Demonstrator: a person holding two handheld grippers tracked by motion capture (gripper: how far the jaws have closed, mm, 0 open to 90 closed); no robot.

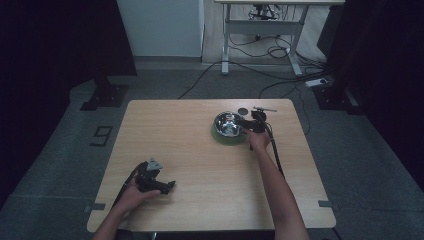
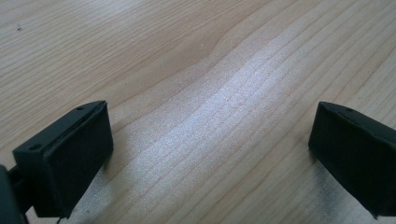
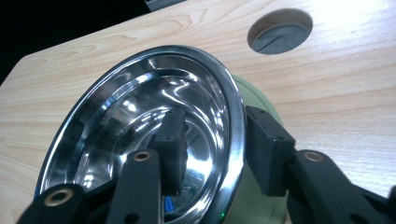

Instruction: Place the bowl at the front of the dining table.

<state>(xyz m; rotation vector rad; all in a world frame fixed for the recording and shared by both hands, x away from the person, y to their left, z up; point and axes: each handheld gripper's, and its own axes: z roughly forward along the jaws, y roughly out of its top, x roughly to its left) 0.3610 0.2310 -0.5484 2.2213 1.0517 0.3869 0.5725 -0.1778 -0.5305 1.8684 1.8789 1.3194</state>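
Note:
A shiny steel bowl (image 1: 227, 124) rests on a pale green base (image 1: 219, 136) at the table's far right of centre. My right gripper (image 1: 245, 123) reaches it from the right. In the right gripper view the bowl's rim (image 3: 233, 116) runs between the jaws of my right gripper (image 3: 217, 126). One pad (image 3: 173, 140) is inside the bowl, clear of the rim, and the other pad (image 3: 266, 144) is outside by the green base (image 3: 254, 95), so it is open. My left gripper (image 1: 169, 186) rests near the front left, open wide (image 2: 210, 154) over bare wood.
A round grey cable cap (image 1: 243, 110) (image 3: 280, 30) is set into the wooden table (image 1: 190, 150) just behind the bowl. The right gripper's cable (image 1: 276, 155) trails along the forearm. Beyond the table are a dark stand (image 1: 105, 95), a desk frame (image 1: 260, 30) and floor cables.

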